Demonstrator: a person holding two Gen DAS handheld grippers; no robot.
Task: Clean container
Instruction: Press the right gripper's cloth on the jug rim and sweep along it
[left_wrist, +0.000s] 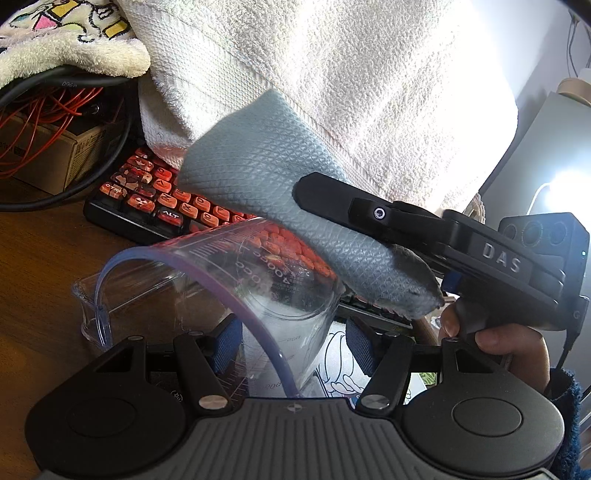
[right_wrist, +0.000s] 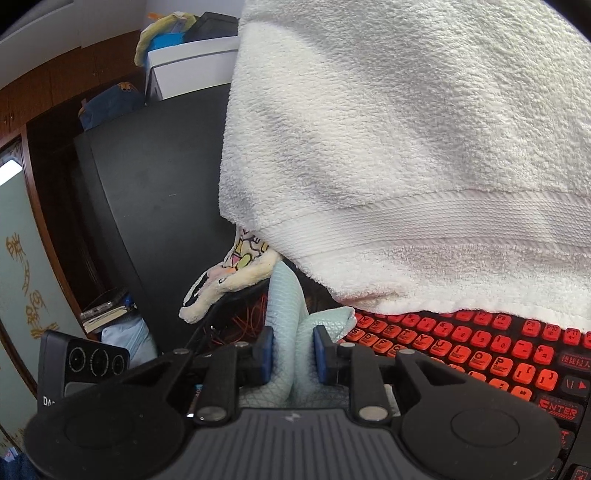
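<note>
A clear measuring cup (left_wrist: 258, 280) with printed scale marks and a purple-tinted rim lies tilted on its side, mouth toward the left wrist camera. My left gripper (left_wrist: 291, 345) is shut on its wall with the blue pads on either side. My right gripper (right_wrist: 293, 354) is shut on a light blue-grey waffle cloth (right_wrist: 286, 295). In the left wrist view that cloth (left_wrist: 266, 177) hangs from the right gripper's black finger (left_wrist: 332, 195) and drapes over the cup's outside near its base. The second finger is hidden under the cloth.
A big white towel (left_wrist: 332, 92) hangs close above both grippers. A keyboard with red keys (left_wrist: 155, 192) lies behind the cup on the wooden desk. Left of the cup stands a clear plastic tray (left_wrist: 92, 306). A cardboard box with orange wires (left_wrist: 48, 147) sits far left.
</note>
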